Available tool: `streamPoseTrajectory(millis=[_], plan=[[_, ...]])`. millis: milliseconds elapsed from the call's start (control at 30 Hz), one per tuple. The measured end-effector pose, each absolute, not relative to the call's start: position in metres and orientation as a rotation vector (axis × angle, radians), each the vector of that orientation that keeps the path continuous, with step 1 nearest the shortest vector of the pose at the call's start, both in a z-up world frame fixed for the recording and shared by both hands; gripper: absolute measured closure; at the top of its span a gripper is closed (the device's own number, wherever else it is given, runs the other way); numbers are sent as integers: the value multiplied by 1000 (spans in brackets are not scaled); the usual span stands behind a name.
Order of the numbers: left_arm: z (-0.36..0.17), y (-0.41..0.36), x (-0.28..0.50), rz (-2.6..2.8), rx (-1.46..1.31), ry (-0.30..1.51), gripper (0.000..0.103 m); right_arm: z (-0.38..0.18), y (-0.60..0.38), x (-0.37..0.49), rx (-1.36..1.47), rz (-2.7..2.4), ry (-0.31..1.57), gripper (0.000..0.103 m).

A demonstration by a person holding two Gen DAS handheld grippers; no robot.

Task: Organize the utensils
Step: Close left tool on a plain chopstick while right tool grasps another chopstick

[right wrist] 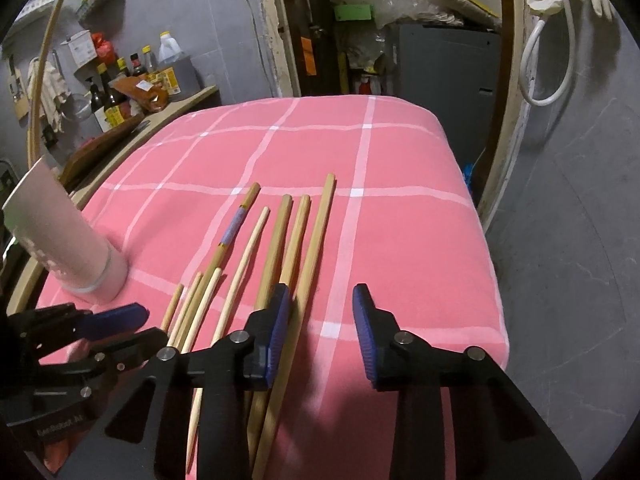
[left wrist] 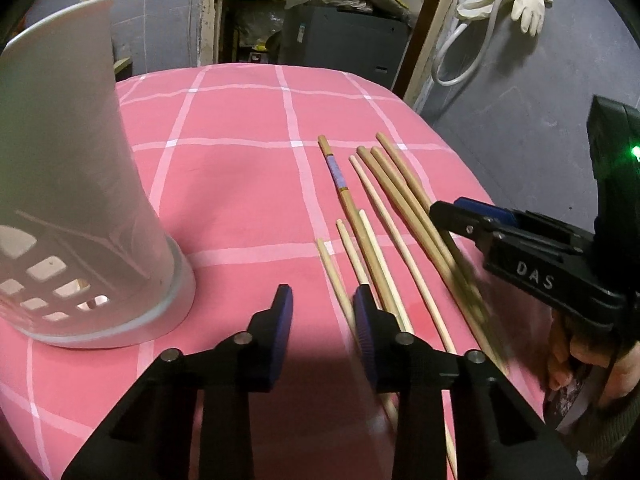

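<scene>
a worktop [left wrist: 240, 184] draped in a pink cloth with a white grid of lines carries everything here. a row of wooden chopsticks [left wrist: 384, 216] lies loose on the cloth, roughly parallel, on its right half; one chopstick with a purple band [left wrist: 335, 170] lies toward the left of the row. a tall white utensil holder [left wrist: 76, 200] with square cut-outs near its base stands upright at the left, well apart from the sticks.

the left tool [left wrist: 323, 304] hovers low over the near ends of the leftmost sticks, its blue pads parted with nothing between them. the right tool [right wrist: 321, 300] sits over the right side of the row, spread wide and gripping nothing; its left pad lies just above the thicker sticks.

beyond the worktop are grey walls, a doorway full of clutter, a dark cabinet [right wrist: 448, 64], a white hose [right wrist: 556, 60] hanging with pale gloves [left wrist: 528, 4], and a side shelf with sauce bottles [right wrist: 120, 92].
</scene>
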State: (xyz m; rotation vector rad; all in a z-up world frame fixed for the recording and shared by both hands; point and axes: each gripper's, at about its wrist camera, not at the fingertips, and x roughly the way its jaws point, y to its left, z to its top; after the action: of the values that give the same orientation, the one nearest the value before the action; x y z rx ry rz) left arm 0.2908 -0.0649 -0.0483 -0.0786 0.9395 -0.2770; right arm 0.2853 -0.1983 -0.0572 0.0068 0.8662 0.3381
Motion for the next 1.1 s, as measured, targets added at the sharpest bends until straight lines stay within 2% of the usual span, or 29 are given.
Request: streamPoseTrajectory(millis=[167,633,667,700,733,800,967,1100], plan=[[-49,-66,292,-280,-85,947,80,-62,-194,295,2,345,902,80],[-48,-78,304,-290,-65,978,80,-62,-185,314,-6,325,940,80],[-48,-79,305,-294,-67,983,81,-63,-185,315,-1,323,942,83],[-48,-79,306,-296,-70,986,82,-63,-186,316,0,316,944,91],[-48,-78,307,-297,-75,992,88,-64,-189,317,26,322,952,94],[-48,-75,310,-301,-97,1001,96,-63,-194,318,73,320,963,96],[-48,-67,310,-331,-167,1023,101,-62,-202,311,156,335,963,98],[-45,-63,304,-351,-193,1012,101,-55,-210,293,213,355,921,98]])
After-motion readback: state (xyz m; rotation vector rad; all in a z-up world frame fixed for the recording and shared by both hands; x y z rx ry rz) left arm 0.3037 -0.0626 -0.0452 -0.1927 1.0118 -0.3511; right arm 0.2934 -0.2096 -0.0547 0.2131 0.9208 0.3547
